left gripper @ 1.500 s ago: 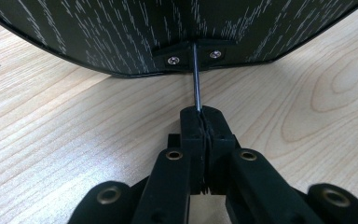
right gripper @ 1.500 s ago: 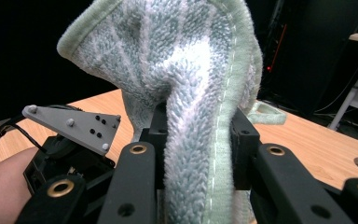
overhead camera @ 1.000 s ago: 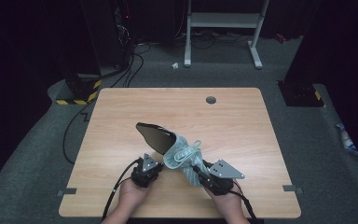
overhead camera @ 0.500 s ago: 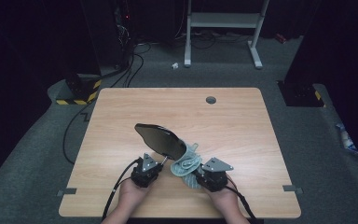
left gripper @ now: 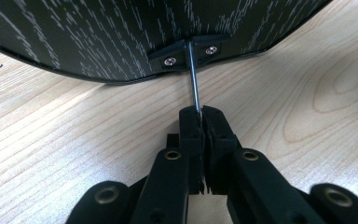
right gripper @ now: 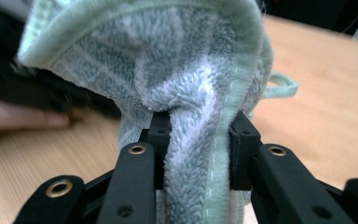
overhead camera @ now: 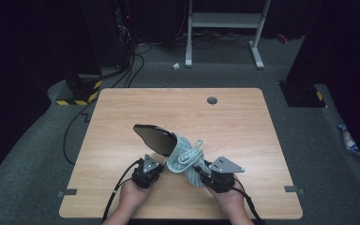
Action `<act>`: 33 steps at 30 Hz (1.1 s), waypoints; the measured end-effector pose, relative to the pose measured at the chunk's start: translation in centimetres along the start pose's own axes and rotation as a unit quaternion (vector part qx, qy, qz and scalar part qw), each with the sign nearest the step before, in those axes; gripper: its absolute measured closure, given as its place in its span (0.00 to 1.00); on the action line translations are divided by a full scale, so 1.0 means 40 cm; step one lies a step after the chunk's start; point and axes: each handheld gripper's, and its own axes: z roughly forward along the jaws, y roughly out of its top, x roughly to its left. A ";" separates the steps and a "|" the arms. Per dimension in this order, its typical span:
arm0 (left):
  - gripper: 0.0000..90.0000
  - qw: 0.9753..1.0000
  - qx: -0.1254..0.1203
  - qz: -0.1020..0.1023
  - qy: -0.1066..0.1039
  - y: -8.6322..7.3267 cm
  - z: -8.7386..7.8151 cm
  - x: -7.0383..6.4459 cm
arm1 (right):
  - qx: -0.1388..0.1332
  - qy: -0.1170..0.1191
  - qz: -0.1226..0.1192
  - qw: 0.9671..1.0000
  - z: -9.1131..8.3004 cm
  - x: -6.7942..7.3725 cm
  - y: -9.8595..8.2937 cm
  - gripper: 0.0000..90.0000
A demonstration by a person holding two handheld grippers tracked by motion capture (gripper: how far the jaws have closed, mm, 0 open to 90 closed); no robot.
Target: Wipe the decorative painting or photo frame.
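light wooden table [overhead camera: 243,122]: bare | dark oval mirror on thin wire stand [overhead camera: 153,138]: tilted up near front edge, now lower than a second ago | pale green terry towel [overhead camera: 183,157]: dropped against mirror, wiping likely underway | right gripper [right gripper: 199,140]: clamped on towel | left gripper [left gripper: 200,114]: pinched on wire stand

Overhead light falling evenly on table [overhead camera: 243,131]; surrounding floor and background sinking into near-black. Glare showing on dark glossy panel [overhead camera: 155,138]. High view soft, low in detail. Right gripper view: towel [right gripper: 168,70] sharp near jaws, background blurring. Left gripper view crisp, panel casting soft shadow.
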 end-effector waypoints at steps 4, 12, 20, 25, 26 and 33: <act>0.97 1.000 0.001 -0.002 -0.001 0.000 0.000 -0.001 | -0.030 0.002 -0.012 0.999 -0.019 0.005 0.047 0.75; 0.97 1.000 0.001 -0.002 -0.003 0.000 0.000 0.000 | -0.029 0.003 0.000 1.000 -0.010 -0.015 0.030 0.76; 0.96 1.000 0.002 -0.002 -0.004 0.001 0.000 0.002 | 0.025 0.008 0.017 0.999 0.050 -0.046 -0.025 0.77; 0.95 1.000 0.001 -0.005 -0.003 0.001 0.002 0.004 | 0.062 0.019 0.025 0.998 0.106 -0.063 -0.037 0.77; 0.95 1.000 0.001 -0.005 -0.003 0.001 0.002 0.005 | 0.070 0.021 0.025 0.997 0.117 -0.064 -0.040 0.77; 0.95 1.000 0.001 -0.007 -0.004 0.002 0.002 0.005 | 0.118 0.039 0.024 0.992 0.186 -0.070 -0.063 0.77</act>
